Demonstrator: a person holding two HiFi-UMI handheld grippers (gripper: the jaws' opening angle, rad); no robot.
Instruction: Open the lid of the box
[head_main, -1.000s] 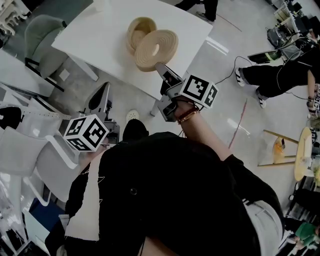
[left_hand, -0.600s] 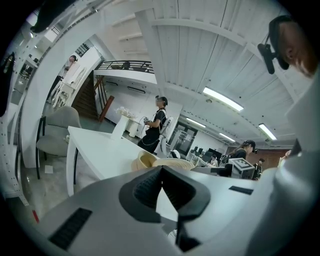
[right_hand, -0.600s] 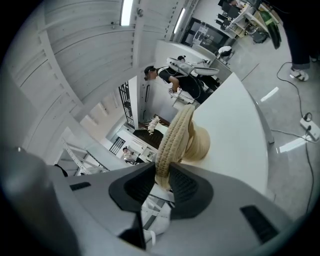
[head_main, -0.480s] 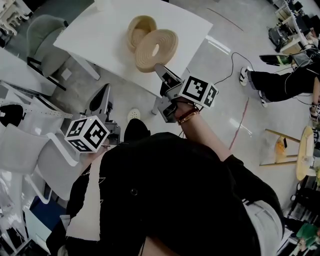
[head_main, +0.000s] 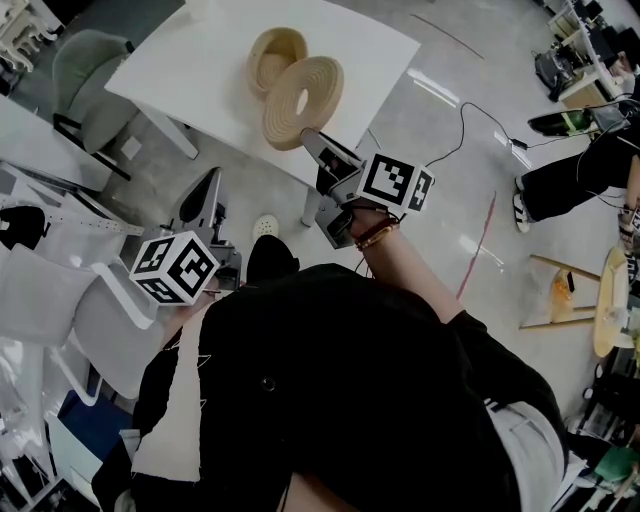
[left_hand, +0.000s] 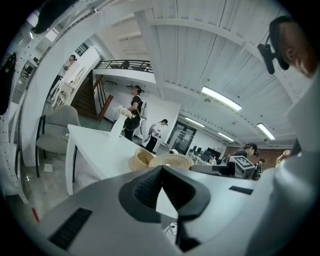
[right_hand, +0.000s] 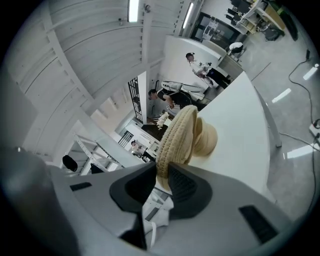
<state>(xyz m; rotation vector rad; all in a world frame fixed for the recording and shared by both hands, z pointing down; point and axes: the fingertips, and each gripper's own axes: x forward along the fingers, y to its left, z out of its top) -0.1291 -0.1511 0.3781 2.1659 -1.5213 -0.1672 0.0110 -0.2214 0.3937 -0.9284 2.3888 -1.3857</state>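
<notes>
- Pinching the lid (right_hand: 179, 131) by its near rim, our right gripper (right_hand: 161, 176) has one ribbed pad on each face of the woven edge. The jaws have just been closing, with the lid between them.
- We see the lid off the box (head_main: 276, 52) and standing on edge, tilted, with its hollowed face turned up toward the head view.
- The box is a round woven bowl of the same tan colour, open at the top. It rests on the white surface (head_main: 190, 75) just behind the lid; whether the two touch we cannot tell.
- Both sit toward the near edge of the surface. Our right gripper reaches in from that edge, with its marker cube (head_main: 397, 183) out over the floor (head_main: 450, 230).
- Our left gripper (left_hand: 161, 169) is held close to our body on the left, well apart from the box and the lid. Its jaws are pressed together at the tips with nothing between them.
- A grey chair (head_main: 85, 65) stands beside the left end of the surface, and a dark cable (head_main: 461, 120) lies on the floor to the right.
</notes>
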